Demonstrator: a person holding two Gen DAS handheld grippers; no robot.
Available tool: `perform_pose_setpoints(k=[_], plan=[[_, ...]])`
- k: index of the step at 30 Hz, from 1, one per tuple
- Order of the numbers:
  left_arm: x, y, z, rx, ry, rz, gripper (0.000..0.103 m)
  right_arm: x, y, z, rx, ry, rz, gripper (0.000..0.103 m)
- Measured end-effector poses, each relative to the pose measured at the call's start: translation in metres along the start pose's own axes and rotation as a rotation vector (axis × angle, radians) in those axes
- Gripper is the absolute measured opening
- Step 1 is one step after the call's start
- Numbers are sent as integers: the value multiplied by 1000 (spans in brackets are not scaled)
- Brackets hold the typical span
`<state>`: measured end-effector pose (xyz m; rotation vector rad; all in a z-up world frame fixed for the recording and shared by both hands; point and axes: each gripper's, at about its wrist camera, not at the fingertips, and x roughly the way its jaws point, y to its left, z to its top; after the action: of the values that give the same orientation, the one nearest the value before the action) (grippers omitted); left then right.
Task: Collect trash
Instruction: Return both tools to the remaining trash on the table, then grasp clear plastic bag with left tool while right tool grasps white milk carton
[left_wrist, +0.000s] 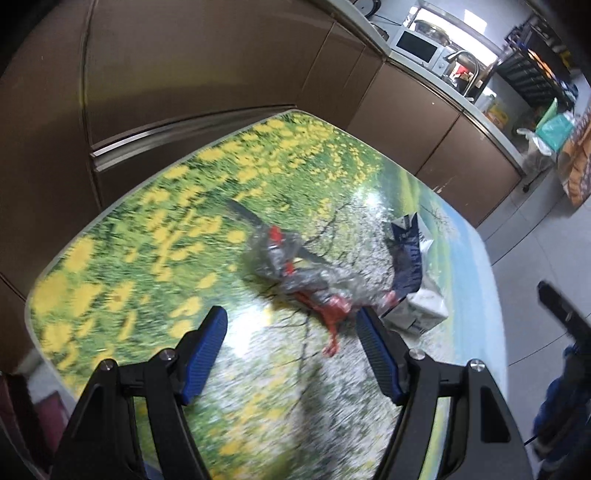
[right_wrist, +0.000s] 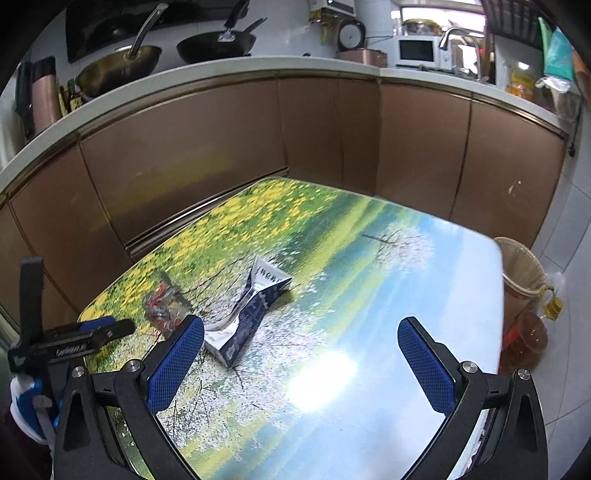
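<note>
A crumpled clear plastic wrapper with red print (left_wrist: 295, 273) lies mid-table on the flower-patterned table top (left_wrist: 155, 236). Beside it, to the right, lies a crushed blue-and-white carton (left_wrist: 413, 273). My left gripper (left_wrist: 291, 317) hovers open just short of the wrapper, with nothing between its blue pads. In the right wrist view the carton (right_wrist: 251, 310) lies ahead and left of my right gripper (right_wrist: 301, 328), which is open and empty above the table top (right_wrist: 369, 280). The wrapper (right_wrist: 162, 306) sits further left, near the left gripper (right_wrist: 110, 330).
Brown cabinet fronts (right_wrist: 221, 147) wrap the table's far sides, under a counter with pans (right_wrist: 214, 44) and a microwave (right_wrist: 415, 51). A woven basket (right_wrist: 521, 273) and oil bottles (right_wrist: 528, 336) stand on the floor past the table's right edge.
</note>
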<state>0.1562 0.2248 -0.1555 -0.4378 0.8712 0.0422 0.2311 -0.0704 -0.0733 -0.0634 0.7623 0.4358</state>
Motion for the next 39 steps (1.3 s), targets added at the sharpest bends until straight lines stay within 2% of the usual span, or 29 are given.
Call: perform_pose_setpoints(k=[6, 10, 14, 16, 20, 22, 23, 25, 29, 33, 39], plan=[[28, 3, 10, -84, 64, -16, 69, 22, 11, 4, -24, 41, 33, 103], [34, 0, 13, -95, 61, -35, 67, 42, 18, 8, -29, 73, 72, 103], [40, -4, 18, -69, 51, -18, 49, 68, 24, 13, -5, 112, 122, 99], [44, -5, 21, -55, 50, -11, 33, 80, 28, 14, 2, 135, 136, 94], [49, -5, 24, -25, 45, -5, 20, 107, 35, 13, 21, 187, 162, 85], [50, -4, 23, -12, 42, -11, 15, 120, 36, 12, 37, 216, 175, 76], [51, -4, 24, -6, 42, -12, 14, 126, 38, 12, 43, 230, 178, 73], [51, -5, 23, 12, 43, -17, 11, 137, 41, 10, 46, 261, 177, 61], [49, -13, 19, 62, 18, 13, 9, 150, 42, 6, 69, 303, 179, 53], [44, -18, 17, 100, -6, 42, 8, 155, 40, 3, 79, 315, 177, 30], [25, -27, 11, 149, -52, 81, 7, 142, 40, 1, 78, 292, 193, 28]])
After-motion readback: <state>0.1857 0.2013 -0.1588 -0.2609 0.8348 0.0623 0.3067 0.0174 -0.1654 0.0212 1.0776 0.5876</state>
